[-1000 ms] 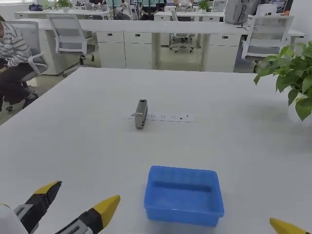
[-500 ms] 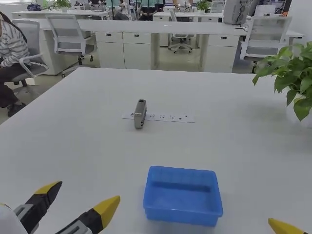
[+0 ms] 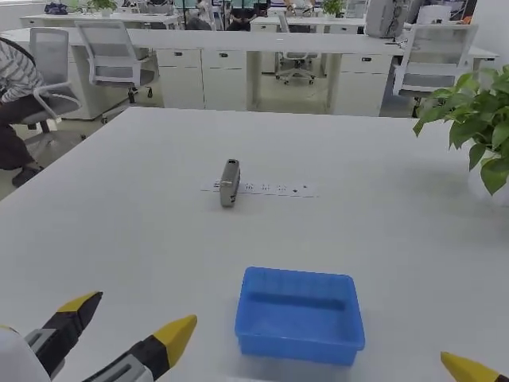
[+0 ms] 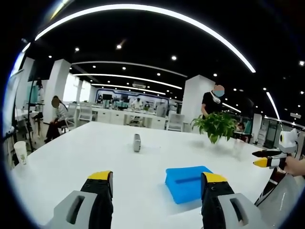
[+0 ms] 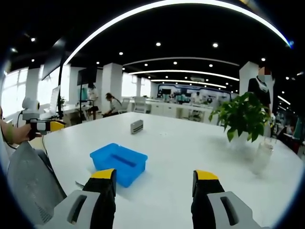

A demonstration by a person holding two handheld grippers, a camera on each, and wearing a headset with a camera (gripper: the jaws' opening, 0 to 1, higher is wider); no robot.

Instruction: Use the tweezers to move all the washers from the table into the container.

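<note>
While both hover above the table's (image 3: 398, 215) near edge, the left gripper (image 3: 131, 322) and right gripper (image 5: 155, 177) gape wide, empty. One blue container (image 3: 298, 314) sits just beyond. Farther, mid-table, one grey device (image 3: 230, 183) touches one white strip (image 3: 274, 190) bearing tiny dark specks (image 3: 295, 190), too small to count.

White table (image 3: 119, 207) holds blue container (image 3: 298, 347), small grey object (image 3: 230, 184), leafy plant (image 3: 477, 119).
</note>
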